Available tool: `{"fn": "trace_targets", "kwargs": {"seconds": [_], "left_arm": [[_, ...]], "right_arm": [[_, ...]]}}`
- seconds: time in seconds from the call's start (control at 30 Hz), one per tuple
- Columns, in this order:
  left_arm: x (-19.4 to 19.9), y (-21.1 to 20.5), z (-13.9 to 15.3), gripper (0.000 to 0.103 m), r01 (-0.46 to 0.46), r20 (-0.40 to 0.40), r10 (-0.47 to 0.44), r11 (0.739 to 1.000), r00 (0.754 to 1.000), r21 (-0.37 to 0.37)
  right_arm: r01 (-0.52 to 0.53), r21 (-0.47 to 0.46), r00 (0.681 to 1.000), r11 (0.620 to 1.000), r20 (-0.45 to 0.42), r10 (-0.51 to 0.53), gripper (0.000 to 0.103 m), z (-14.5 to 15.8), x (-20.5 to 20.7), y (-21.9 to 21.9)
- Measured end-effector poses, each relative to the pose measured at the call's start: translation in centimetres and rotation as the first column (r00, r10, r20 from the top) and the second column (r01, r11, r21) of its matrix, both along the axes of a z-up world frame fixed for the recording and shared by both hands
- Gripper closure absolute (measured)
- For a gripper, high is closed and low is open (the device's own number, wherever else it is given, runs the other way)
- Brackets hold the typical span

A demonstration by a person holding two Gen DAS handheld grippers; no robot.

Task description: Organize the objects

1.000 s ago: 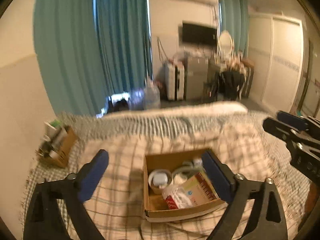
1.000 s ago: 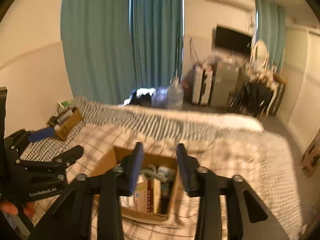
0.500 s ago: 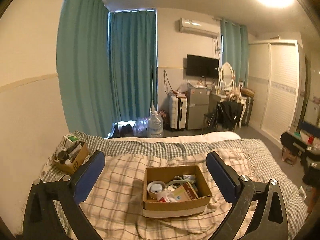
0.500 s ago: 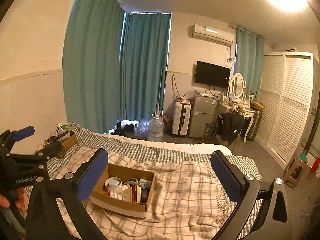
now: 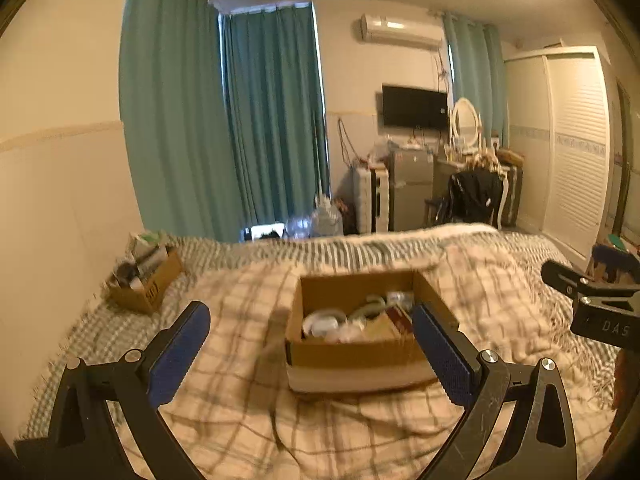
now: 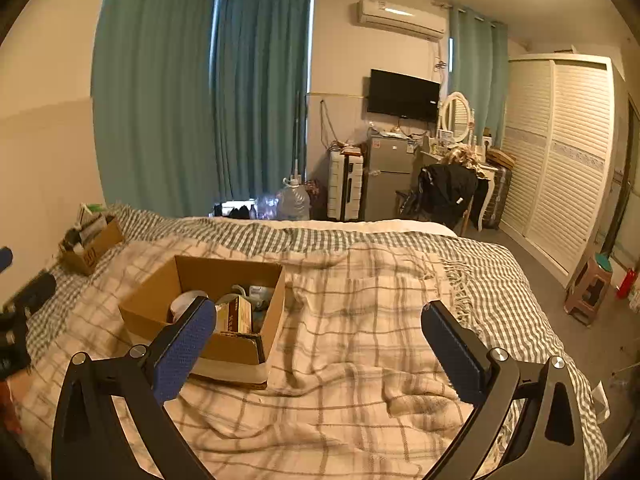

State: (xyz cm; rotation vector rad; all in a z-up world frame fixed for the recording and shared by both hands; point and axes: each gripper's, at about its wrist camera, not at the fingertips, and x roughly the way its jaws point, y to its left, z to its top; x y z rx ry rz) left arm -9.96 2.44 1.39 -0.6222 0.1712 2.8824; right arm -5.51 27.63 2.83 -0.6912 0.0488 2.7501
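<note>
An open cardboard box (image 5: 360,354) sits on the plaid blanket in the middle of the bed; it also shows in the right wrist view (image 6: 224,350). It holds a white tape roll (image 5: 322,322), a red-and-tan packet (image 6: 238,314) and other small items. My left gripper (image 5: 310,320) is open and empty, hovering in front of the box. My right gripper (image 6: 318,320) is open and empty, to the right of the box above the blanket. The right gripper's body shows at the right edge of the left wrist view (image 5: 592,300).
A second, smaller cardboard box (image 5: 142,280) with several items stands at the bed's far left by the wall, and shows in the right wrist view (image 6: 90,246). Beyond the bed are teal curtains, a water jug (image 6: 294,202), a fridge and a wardrobe. A stool (image 6: 590,288) stands right.
Both grippers pulled back and up from the box, then the left one dropped closer to it again. The right gripper's jaws opened wide from nearly closed.
</note>
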Motion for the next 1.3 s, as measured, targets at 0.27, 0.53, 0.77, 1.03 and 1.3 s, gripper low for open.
{"fn": "trace_targets", "kwargs": {"seconds": [0.27, 0.53, 0.77, 1.03, 1.3], "left_arm": [[0.0, 0.6, -1.0, 0.0, -0.004, 0.043, 0.004, 1.0, 0.999, 0.005], [-0.2, 0.9, -1.6, 0.0, -0.01, 0.06, 0.01, 1.0, 0.998, 0.008], [-0.3, 0.1, -1.7, 0.0, -0.017, 0.087, 0.015, 1.0, 0.996, 0.024], [-0.3, -0.2, -1.6, 0.0, -0.024, 0.085, 0.021, 0.999, 0.996, 0.028], [-0.2, -0.1, -1.6, 0.0, -0.012, 0.091, 0.01, 1.0, 0.996, 0.028]], "right_arm": [[-0.057, 0.003, 0.996, 0.998, 0.064, 0.057, 0.0, -2.7, -1.1, -0.6], [-0.046, 0.01, 0.997, 0.999, 0.058, 0.045, 0.0, -2.2, -0.8, -0.6], [-0.05, 0.011, 0.997, 0.999, 0.056, 0.05, 0.0, -2.0, -0.7, -1.0], [-0.062, 0.031, 0.995, 0.998, 0.074, 0.059, 0.0, -2.1, -1.0, -1.9], [-0.059, 0.031, 0.995, 0.998, 0.081, 0.057, 0.0, -2.1, -1.2, -2.0]]}}
